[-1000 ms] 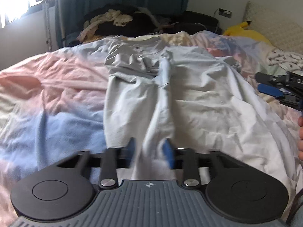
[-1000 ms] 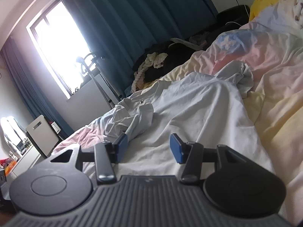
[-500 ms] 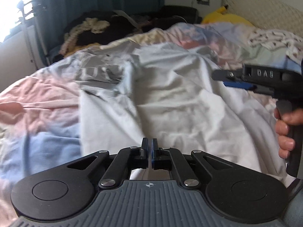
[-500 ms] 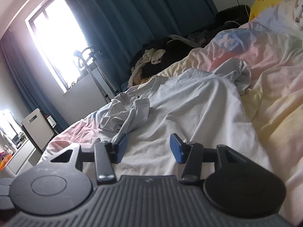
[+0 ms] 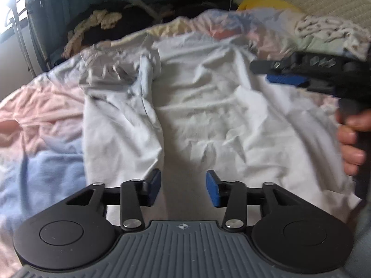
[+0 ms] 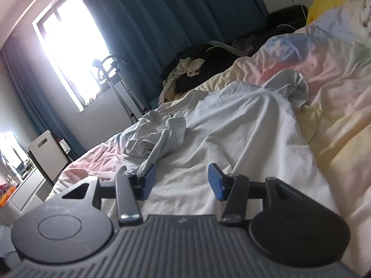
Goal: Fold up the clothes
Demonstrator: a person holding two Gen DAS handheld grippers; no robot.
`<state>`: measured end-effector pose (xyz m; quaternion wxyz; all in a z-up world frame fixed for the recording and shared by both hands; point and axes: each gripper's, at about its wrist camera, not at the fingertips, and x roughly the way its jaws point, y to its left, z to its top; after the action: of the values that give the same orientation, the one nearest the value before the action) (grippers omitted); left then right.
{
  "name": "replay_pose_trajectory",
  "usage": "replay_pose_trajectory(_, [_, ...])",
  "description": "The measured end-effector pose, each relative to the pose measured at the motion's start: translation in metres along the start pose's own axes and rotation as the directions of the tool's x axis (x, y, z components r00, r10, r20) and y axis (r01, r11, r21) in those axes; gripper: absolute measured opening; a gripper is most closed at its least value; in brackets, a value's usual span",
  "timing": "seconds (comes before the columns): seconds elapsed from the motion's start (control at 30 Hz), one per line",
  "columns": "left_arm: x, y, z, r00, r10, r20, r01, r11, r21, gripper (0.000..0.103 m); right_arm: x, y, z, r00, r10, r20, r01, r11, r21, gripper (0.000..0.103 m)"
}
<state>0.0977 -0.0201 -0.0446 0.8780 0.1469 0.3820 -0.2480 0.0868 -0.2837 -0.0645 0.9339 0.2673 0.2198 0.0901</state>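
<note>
White shirt (image 5: 208, 115), spread on bed (image 5: 41, 125), one side folded over; left gripper (image 5: 183, 186) fingers just parted, empty; right gripper (image 6: 179, 180) fingers apart, empty.

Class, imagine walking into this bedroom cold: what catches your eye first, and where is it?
A pale grey T-shirt lies spread across the pastel bedsheet, one sleeve crumpled at its left. The left gripper hovers over its near hem, jaws just opened and empty. A yellow plush toy sits at the far corner.
</note>
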Motion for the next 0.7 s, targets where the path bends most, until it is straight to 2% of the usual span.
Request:
replay_pose_trajectory(0.1, [-0.024,0.013,-0.002,1.000,-0.029,-0.003,0.029,0.999,-0.026,0.057,0.000,0.005,0.001,1.000,0.009,0.006,-0.009,1.000,-0.021,0.052])
replay_pose_trajectory(0.2, [-0.035,0.022,-0.010,0.999,-0.030,-0.031,0.029,0.999,-0.025,0.061,0.000,0.009,0.001,1.000,0.020,0.002,-0.020,0.999,-0.030,0.052])
replay_pose_trajectory(0.27, [-0.036,0.027,-0.015,0.998,-0.013,-0.061,0.012,1.000,-0.018,0.062,0.000,0.009,0.000,1.000,0.024,0.000,-0.024,0.999,-0.028,0.052])
replay_pose_trajectory(0.37, [-0.029,0.036,-0.023,0.989,-0.024,-0.145,0.017,0.998,-0.052,0.062,-0.001,0.009,0.001,1.000,0.026,0.000,-0.026,1.000,-0.018,0.052])
replay_pose_trajectory(0.47, [-0.022,0.039,-0.031,0.974,-0.058,-0.220,0.043,0.996,-0.072,0.062,-0.002,0.007,0.001,1.000,0.027,-0.001,-0.027,1.000,-0.009,0.052])
replay_pose_trajectory(0.57, [-0.020,0.036,-0.039,0.945,-0.102,-0.312,0.081,0.994,-0.079,0.062,-0.004,0.006,0.001,1.000,0.029,-0.002,-0.029,1.000,0.002,0.052])
replay_pose_trajectory(0.7, [-0.018,0.028,-0.052,0.908,-0.121,-0.401,0.085,0.991,-0.106,0.060,-0.004,0.005,0.002,0.999,0.033,-0.002,-0.033,0.999,0.017,0.052])
